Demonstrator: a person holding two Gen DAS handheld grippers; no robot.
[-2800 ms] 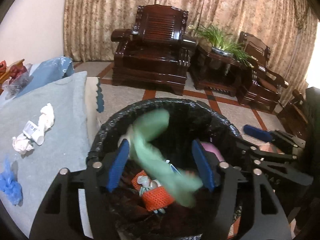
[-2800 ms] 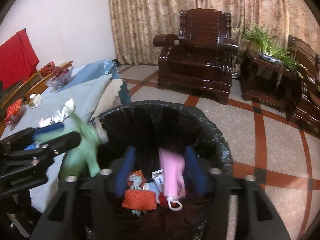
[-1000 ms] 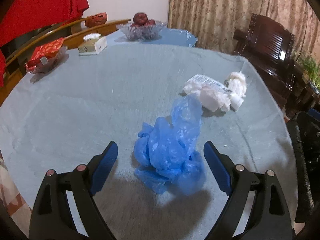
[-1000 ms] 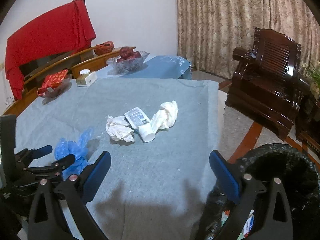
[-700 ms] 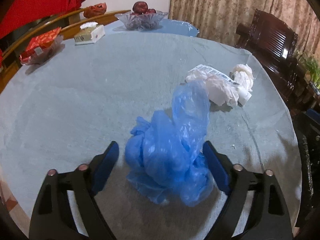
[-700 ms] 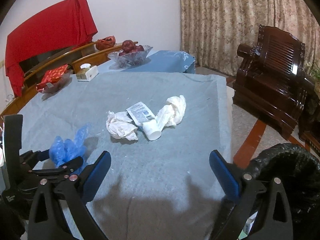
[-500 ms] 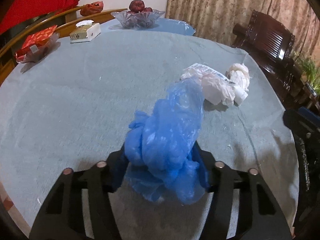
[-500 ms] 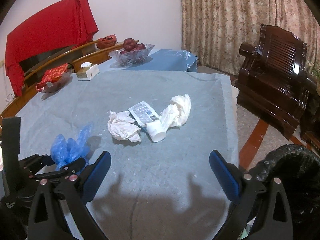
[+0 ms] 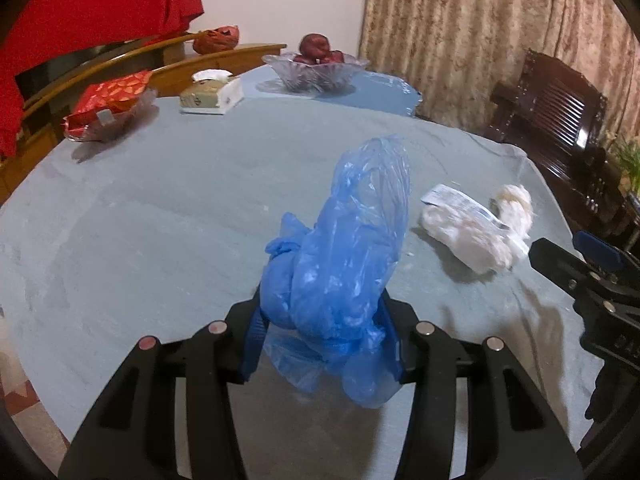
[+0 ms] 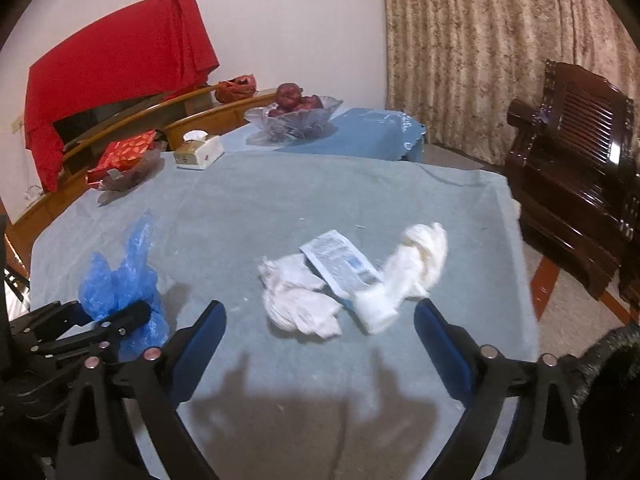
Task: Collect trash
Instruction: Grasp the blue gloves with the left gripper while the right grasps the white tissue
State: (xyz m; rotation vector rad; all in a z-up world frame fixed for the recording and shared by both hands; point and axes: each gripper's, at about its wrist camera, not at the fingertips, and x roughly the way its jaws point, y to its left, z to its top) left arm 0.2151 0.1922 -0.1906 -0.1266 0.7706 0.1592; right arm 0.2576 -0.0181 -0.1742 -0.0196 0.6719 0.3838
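A crumpled blue plastic bag stands up between the blue pads of my left gripper, whose jaws are closing and press on its lower part. In the right wrist view the same bag and left gripper show at the left. My right gripper is wide, its jaws starting to close, with nothing between them. Just beyond its fingertips lie a crumpled white tissue, a printed packet and a white twisted wad on the grey-blue tablecloth.
At the table's far side stand a glass fruit bowl, a tissue box and a dish with a red packet. The black-lined bin is at the lower right. A dark wooden armchair sits beyond the table edge.
Both grippers left the bin and came over the table. The left jaws closed onto the blue bag. The right gripper moved closer to the white trash.
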